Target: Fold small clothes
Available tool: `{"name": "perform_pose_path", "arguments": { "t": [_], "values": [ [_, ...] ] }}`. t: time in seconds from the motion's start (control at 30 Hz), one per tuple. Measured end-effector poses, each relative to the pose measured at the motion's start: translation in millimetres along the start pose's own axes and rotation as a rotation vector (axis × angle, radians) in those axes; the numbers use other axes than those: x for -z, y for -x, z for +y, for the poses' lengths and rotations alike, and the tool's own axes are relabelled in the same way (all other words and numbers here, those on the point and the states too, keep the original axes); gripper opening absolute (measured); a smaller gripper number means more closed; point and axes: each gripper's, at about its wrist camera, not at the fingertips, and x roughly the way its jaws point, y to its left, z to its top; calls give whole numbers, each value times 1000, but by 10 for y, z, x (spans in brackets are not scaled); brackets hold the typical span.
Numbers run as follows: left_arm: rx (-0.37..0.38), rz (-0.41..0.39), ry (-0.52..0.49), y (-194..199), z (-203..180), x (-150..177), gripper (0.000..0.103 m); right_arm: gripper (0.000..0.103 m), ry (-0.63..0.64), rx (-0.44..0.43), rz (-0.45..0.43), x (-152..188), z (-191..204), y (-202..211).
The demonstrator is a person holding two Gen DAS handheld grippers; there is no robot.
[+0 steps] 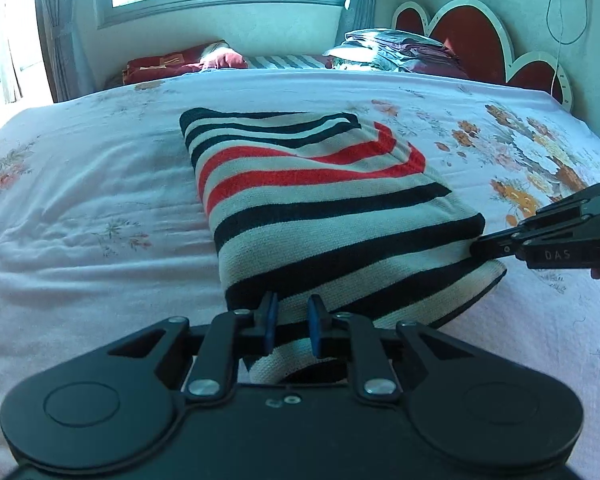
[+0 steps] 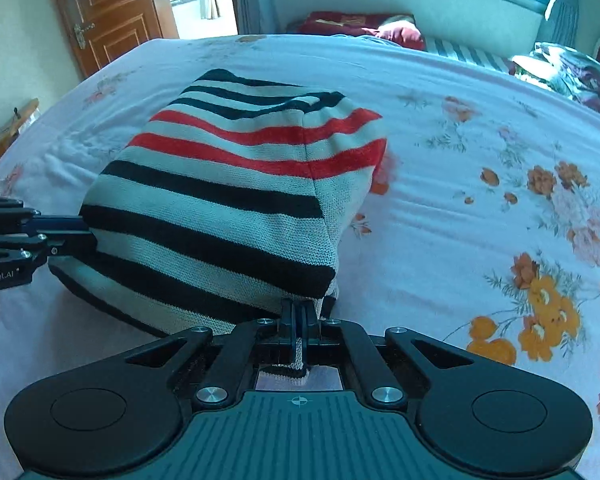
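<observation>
Striped red, black and white knitted garment (image 1: 320, 200), pinched by right claw (image 2: 299, 320), could slip from the parted left claw (image 1: 293, 322).

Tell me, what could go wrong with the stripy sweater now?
The left gripper has its pads apart around the sweater edge, so that corner might slip out and sag. The right gripper pinches only a thin edge, which could pull free. If one side drops, the fold may land crooked on the bedsheet.
</observation>
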Motion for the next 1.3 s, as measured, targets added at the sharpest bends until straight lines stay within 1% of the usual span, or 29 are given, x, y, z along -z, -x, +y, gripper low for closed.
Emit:
{"name": "perform_pose_path", "arguments": {
  "t": [0.23,0.37,0.57,0.6,0.63,0.67,0.7,0.73,0.77,0.8,0.83,0.87,0.97,1.13,1.3],
  "values": [
    [-46,-16,41,-19,-50,64,16,0,0,-5,-34,63,-25,15],
    [-86,-13,30,-15,-125,70,16,0,-11,-8,-40,77,-36,29],
    [-128,17,3,54,-228,52,16,0,-46,3,-18,96,-58,150],
    [-139,14,0,100,-252,55,18,0,-58,0,-30,112,-69,231],
    [-151,5,2,170,-281,65,23,0,-61,-1,-49,137,-71,320],
    [-157,-6,11,245,-308,84,41,0,-61,5,-70,168,-70,413],
    [-167,-19,27,321,-338,109,74,0,-60,18,-89,201,-70,503],
    [-187,-46,41,401,-372,141,91,3,-59,41,-109,236,-66,593],
    [-220,-94,50,507,-428,180,101,36,-66,70,-123,267,-70,659],
    [-232,-121,52,587,-476,207,103,70,-87,113,-142,305,-88,729],
    [-230,-121,57,645,-515,220,102,101,-108,144,-180,344,-103,816],
    [-229,-117,68,695,-552,228,103,103,-109,146,-225,395,-123,909],
    [-223,-140,80,877,-701,255,103,103,-117,112,-227,483,-149,1090],
    [-246,-161,78,1123,-988,271,103,103,-107,114,-269,646,-85,1433],
    [-247,-183,88,1401,-1255,353,103,103,-103,117,-261,835,-27,1758]
  ]
}}
